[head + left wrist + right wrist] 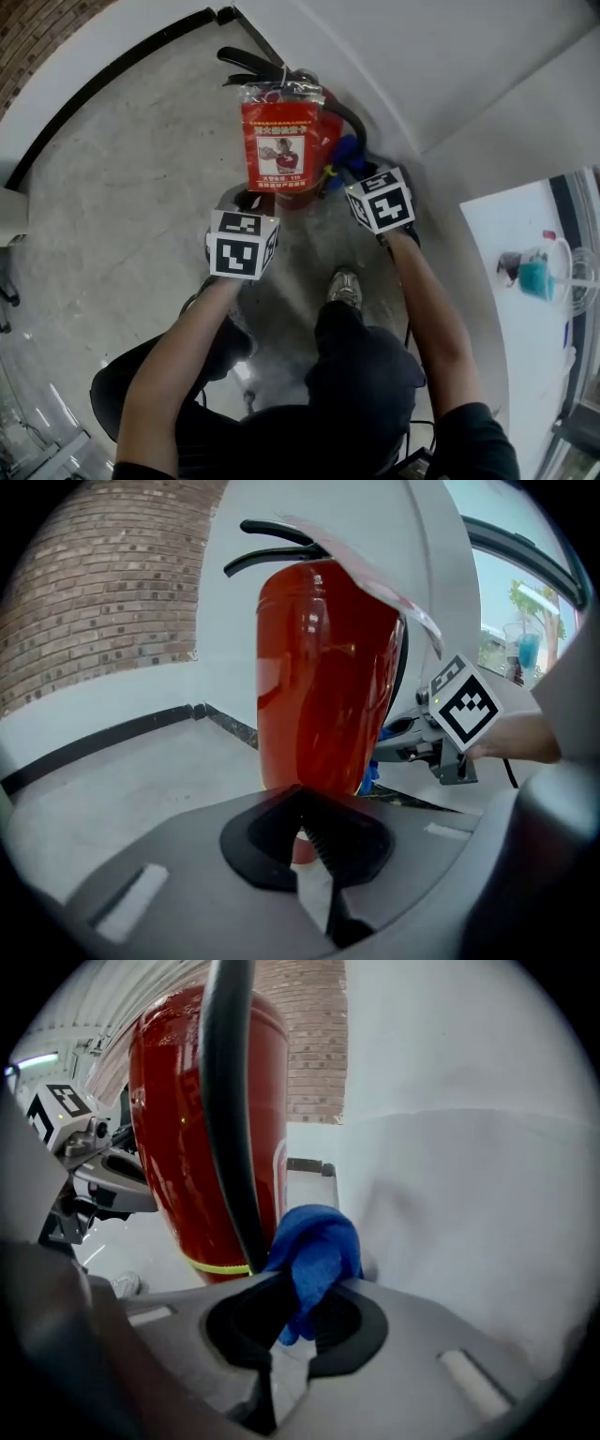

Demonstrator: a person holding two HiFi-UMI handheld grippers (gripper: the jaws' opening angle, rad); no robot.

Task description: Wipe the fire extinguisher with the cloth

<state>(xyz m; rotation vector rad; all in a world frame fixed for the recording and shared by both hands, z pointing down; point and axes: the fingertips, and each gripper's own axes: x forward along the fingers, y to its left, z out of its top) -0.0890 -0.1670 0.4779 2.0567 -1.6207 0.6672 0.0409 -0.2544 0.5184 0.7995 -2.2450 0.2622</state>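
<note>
fire extinguisher [323, 677]: round, shiny red metal | cloth [319, 1241]: soft, blue, bunched | right gripper [319, 1287]: squeezing cloth | left gripper [302, 799]: pinched together, empty

Grey speckled concrete floor [122, 206] meets a white wall [441, 56] edged by black skirting [103, 89]; brick wall [103, 583] left, bright window [511, 592] right.
</note>
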